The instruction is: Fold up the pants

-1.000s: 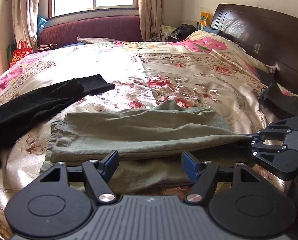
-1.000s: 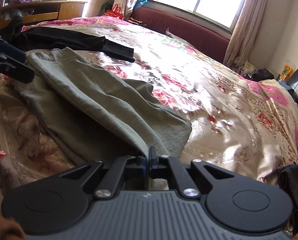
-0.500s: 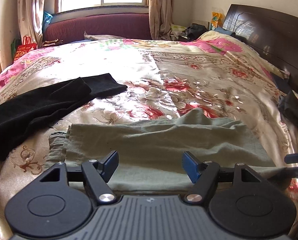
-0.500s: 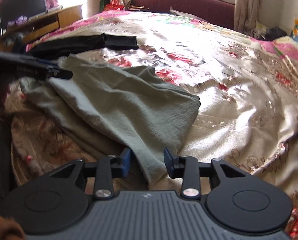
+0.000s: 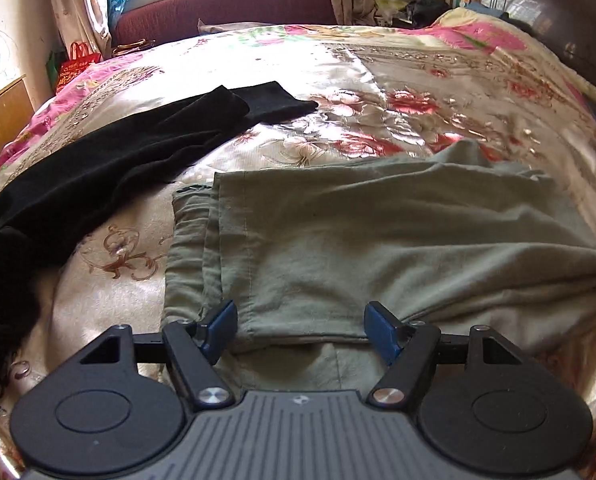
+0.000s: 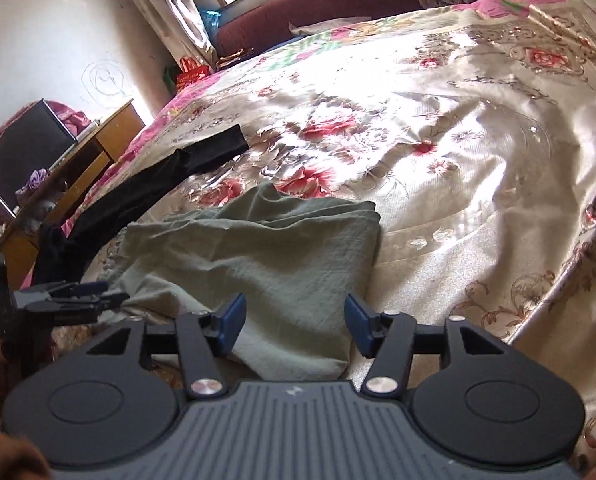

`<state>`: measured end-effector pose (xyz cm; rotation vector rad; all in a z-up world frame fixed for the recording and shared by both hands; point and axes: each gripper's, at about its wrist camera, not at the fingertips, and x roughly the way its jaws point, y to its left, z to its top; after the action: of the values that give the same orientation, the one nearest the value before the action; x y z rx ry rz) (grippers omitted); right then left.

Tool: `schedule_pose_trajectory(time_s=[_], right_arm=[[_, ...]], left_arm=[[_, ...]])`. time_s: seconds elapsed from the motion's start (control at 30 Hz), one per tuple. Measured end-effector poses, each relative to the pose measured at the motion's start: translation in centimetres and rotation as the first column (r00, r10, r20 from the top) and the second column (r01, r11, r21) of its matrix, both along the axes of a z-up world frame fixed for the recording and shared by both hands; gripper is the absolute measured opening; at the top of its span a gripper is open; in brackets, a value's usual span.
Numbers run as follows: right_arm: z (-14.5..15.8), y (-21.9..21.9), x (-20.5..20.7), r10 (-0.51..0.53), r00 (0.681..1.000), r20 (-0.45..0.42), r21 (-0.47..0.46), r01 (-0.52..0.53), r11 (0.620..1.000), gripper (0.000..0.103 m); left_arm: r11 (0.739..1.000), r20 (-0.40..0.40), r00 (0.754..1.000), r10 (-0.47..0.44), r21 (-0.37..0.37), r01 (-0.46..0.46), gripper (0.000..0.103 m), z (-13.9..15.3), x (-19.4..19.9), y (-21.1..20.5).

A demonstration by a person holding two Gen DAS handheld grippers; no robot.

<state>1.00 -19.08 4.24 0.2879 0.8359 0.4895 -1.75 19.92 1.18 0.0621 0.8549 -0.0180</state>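
Grey-green pants (image 5: 378, 240) lie folded over on the floral bedspread (image 5: 378, 92), with the waistband at the left. My left gripper (image 5: 304, 330) is open and empty, its blue pads just over the near edge of the pants. In the right wrist view the pants (image 6: 265, 256) lie in a rumpled fold. My right gripper (image 6: 293, 322) is open and empty above their near end. The left gripper (image 6: 77, 300) also shows there at the left edge, beside the pants.
Black pants (image 5: 117, 168) stretch across the bed to the left of the green ones, also seen in the right wrist view (image 6: 145, 192). A dark headboard (image 5: 558, 20) is at the right. A wooden desk (image 6: 77, 160) stands left of the bed.
My right gripper opened and let go of the green pants, which now lie flat. Both grippers pulled back toward the near edge; the left stayed open.
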Motion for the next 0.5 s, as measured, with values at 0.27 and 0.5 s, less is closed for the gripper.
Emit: schedule_pose_trajectory(time_s=[0.27,0.5], right_arm=[[-3.4,0.9,3.9,-0.080,0.996,-0.029,0.020,0.080,0.997,0.065],[-6.3,1.8,5.4,-0.076,0.992,-0.102,0.025,0.079,0.997,0.064]], left_arm=[[0.998,0.091,0.994,0.066,-0.016,-0.065,0.084,2.9,1.8,1.1],[0.989,-0.008,0.989,0.147,-0.011,-0.147,0.087,-1.2,5.5,2.0]])
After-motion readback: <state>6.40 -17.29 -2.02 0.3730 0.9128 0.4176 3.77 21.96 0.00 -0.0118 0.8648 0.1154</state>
